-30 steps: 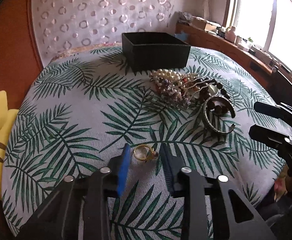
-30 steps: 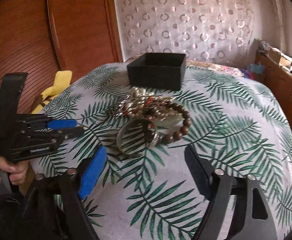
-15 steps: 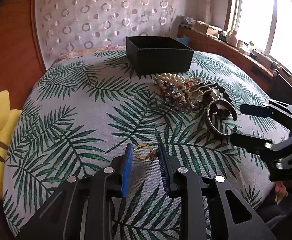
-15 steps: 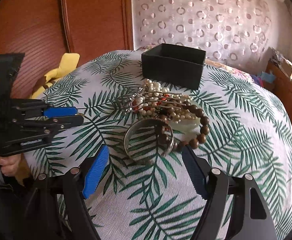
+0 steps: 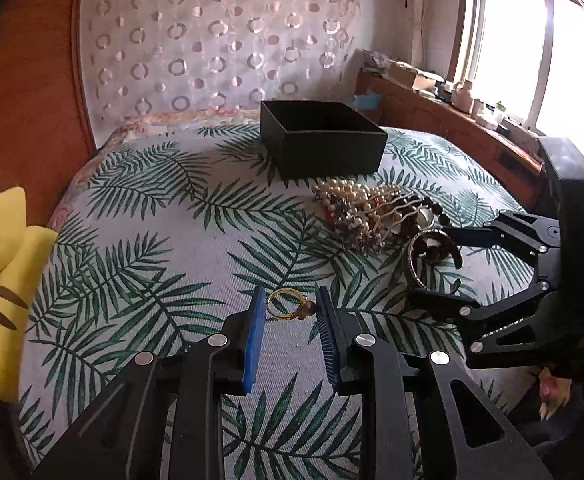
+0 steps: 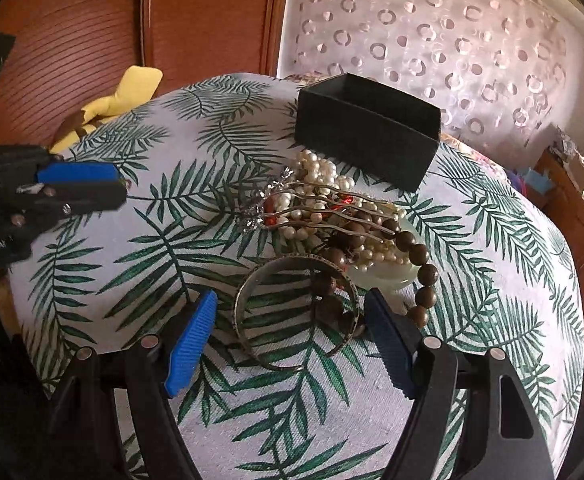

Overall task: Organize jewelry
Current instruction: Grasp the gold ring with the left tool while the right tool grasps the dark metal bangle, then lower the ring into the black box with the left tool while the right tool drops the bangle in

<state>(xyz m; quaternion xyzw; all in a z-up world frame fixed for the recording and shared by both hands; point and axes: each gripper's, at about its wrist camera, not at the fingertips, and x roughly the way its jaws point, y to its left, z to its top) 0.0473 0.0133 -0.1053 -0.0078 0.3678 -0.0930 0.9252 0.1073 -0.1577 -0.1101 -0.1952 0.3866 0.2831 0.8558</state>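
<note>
A gold ring [image 5: 288, 305] with a dark stone sits between the blue pads of my left gripper [image 5: 289, 300], which is shut on it just over the leaf-print cloth [image 5: 164, 240]. From the right wrist view my left gripper [image 6: 122, 187] shows at the left edge. My right gripper [image 6: 290, 340] stands wide open, one finger on each side of a dark metal bangle [image 6: 248, 292] without touching it; it also appears from the left wrist as my right gripper [image 5: 430, 266] beside the bangle [image 5: 414, 276]. Behind lie pearls [image 6: 316, 176], a wooden bead bracelet [image 6: 420, 256] and an open black box [image 6: 368, 140].
The black box [image 5: 324, 148] stands at the back of the cloth. A yellow plush toy [image 5: 4, 272] lies off the left edge by a wooden panel [image 5: 24, 80]. A cluttered wooden ledge [image 5: 452, 120] runs under the window on the right.
My right gripper has come forward and rolled, so the bangle now lies between its fingers. My left pads have narrowed slightly onto the ring.
</note>
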